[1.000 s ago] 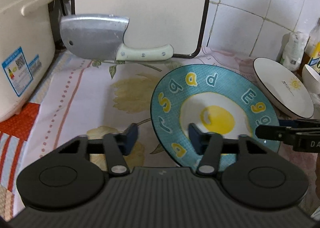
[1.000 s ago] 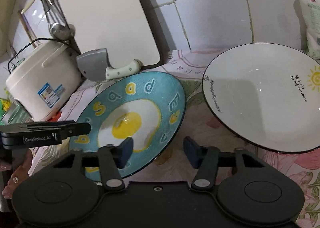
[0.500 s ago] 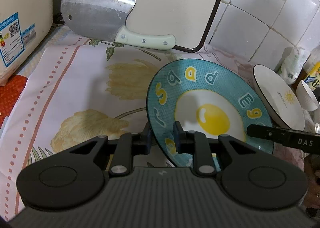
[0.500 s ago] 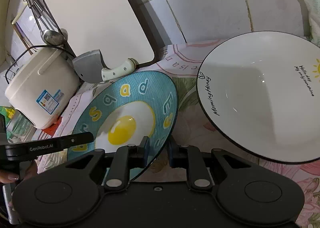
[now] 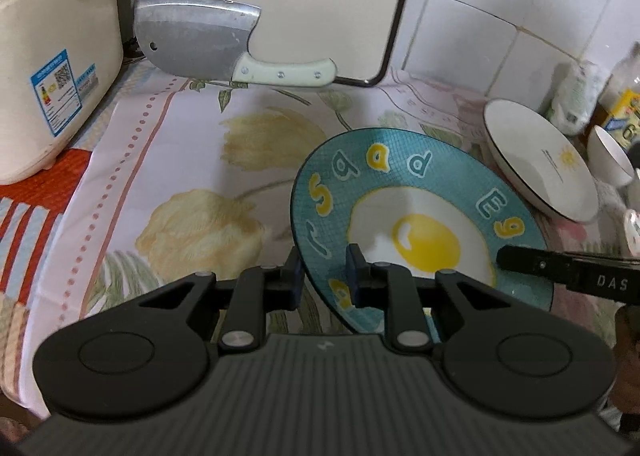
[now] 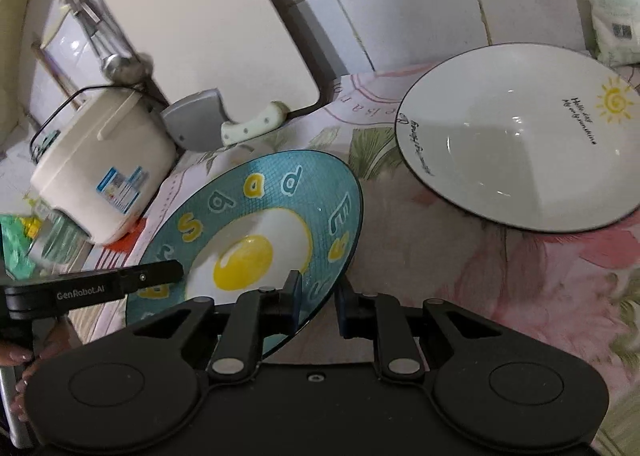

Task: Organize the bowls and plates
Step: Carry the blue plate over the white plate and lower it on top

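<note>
We count two plates on the floral tablecloth (image 5: 192, 159): one white plate (image 6: 520, 143) with a sun drawing, and one teal egg plate (image 5: 400, 191) tilted up beside it. One small white bowl (image 5: 610, 155) sits past the white plate. Our left gripper (image 5: 322, 276) pinches the teal plate's near rim; our right gripper (image 6: 316, 298) pinches its opposite edge.

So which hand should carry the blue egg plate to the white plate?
Probably right. The right gripper clamps the teal egg-painted ceramic plate on the rim beside the round white sun-printed plate; the left gripper clamps the far rim.
</note>
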The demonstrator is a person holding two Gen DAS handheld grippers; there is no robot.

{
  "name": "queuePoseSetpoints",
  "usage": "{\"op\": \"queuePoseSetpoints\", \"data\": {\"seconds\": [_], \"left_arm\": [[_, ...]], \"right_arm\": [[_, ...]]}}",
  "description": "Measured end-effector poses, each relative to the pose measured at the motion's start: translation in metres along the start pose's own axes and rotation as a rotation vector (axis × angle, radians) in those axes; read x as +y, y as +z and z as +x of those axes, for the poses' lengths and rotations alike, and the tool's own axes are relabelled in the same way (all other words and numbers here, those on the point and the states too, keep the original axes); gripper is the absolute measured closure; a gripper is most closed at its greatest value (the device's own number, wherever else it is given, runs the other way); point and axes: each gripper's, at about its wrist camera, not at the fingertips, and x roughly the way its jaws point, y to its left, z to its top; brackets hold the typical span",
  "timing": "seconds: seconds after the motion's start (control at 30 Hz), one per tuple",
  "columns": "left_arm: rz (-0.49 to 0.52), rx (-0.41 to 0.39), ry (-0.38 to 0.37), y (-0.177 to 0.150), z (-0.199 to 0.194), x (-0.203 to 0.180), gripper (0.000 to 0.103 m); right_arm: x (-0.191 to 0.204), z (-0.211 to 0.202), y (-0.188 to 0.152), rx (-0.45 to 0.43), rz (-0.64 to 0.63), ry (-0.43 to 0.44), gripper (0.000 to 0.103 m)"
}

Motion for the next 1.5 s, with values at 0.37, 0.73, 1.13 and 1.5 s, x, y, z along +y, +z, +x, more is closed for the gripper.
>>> {"op": "queuePoseSetpoints", "data": {"seconds": [0.37, 0.73, 1.13, 1.5], "left_arm": [[0.016, 0.045, -0.050, -0.026, -0.054, -0.026, 0.083], [0.040, 0.030, -0.084, -0.034, -0.096, -0.069, 0.083], [0.051, 0.025, -0.194, -0.019, -0.096, -0.118, 0.083], [0.040, 0.040, -0.225, 0.026, -0.051, -0.154, 0.083]], "right_arm": [[0.010, -0.062, -0.011, 0.073, -0.032, -0.019, 0.081], [0.007, -0.123, -0.020, 0.041, -0.087, -0.048, 0.080], [-0.024, -0.180, -0.003, -0.022, -0.117, -0.099, 0.080], [-0.061, -0.178, 0.041, -0.035, -0.120, -0.155, 0.079]]}}
